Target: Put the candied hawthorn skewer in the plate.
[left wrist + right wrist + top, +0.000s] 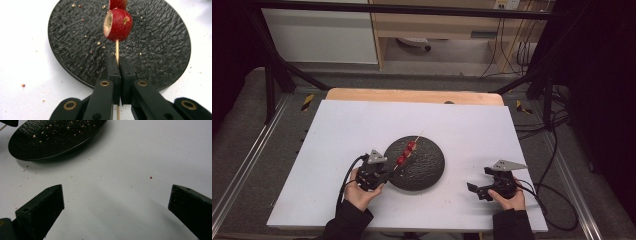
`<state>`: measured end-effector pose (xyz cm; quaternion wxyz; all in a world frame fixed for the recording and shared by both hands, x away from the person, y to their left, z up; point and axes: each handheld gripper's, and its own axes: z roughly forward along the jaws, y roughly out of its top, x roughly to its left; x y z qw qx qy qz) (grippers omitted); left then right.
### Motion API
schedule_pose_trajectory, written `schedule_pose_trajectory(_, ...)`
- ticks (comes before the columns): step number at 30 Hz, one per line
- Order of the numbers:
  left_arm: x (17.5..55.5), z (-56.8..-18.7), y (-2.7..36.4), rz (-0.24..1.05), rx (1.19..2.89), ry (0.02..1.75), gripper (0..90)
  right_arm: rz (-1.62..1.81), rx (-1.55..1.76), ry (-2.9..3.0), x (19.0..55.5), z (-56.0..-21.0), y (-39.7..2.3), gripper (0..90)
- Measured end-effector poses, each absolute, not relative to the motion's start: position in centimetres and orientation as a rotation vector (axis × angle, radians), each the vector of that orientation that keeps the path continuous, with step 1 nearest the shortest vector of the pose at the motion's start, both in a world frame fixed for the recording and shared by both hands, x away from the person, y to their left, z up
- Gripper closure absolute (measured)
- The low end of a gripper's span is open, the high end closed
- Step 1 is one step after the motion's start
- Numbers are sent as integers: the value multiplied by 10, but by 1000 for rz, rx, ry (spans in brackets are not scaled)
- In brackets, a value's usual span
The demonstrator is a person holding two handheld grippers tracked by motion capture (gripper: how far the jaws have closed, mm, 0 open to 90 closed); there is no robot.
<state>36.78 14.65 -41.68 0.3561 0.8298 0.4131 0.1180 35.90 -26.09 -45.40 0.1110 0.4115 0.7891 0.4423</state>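
Left gripper view has the skewer of red fruit pinched at its bare end by the left claw, jaws closed on the stick, likely to hold it above the black plate near the desk's middle. Toward the near right corner, the right claw rests wide apart, gripping nothing.

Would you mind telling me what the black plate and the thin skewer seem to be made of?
The black plate looks like slate or slate-effect ceramic: matte, with a rough rippled face; the pictures cannot settle which. The skewer looks like bare wood or bamboo: pale, thin, unvarnished. It is clamped in the left gripper and runs through glossy red fruit.
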Motion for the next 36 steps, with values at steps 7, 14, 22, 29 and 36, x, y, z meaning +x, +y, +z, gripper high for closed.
schedule_pose_trajectory(7,373,-421,134,294,2198,1105,884,1302,1208,2327,359,-454,-261,9)
schedule_pose_trajectory(14,375,-424,128,286,2226,1124,884,1304,1212,2326,359,-455,-261,11)
schedule_pose_trajectory(22,378,-424,121,302,2245,1135,882,1298,1212,2329,359,-455,-260,10)
schedule_pose_trajectory(29,376,-424,119,332,2255,1120,877,1303,1217,2322,359,-454,-261,10)
schedule_pose_trajectory(36,375,-423,122,326,2239,1078,828,1297,1219,2327,360,-455,-260,11)
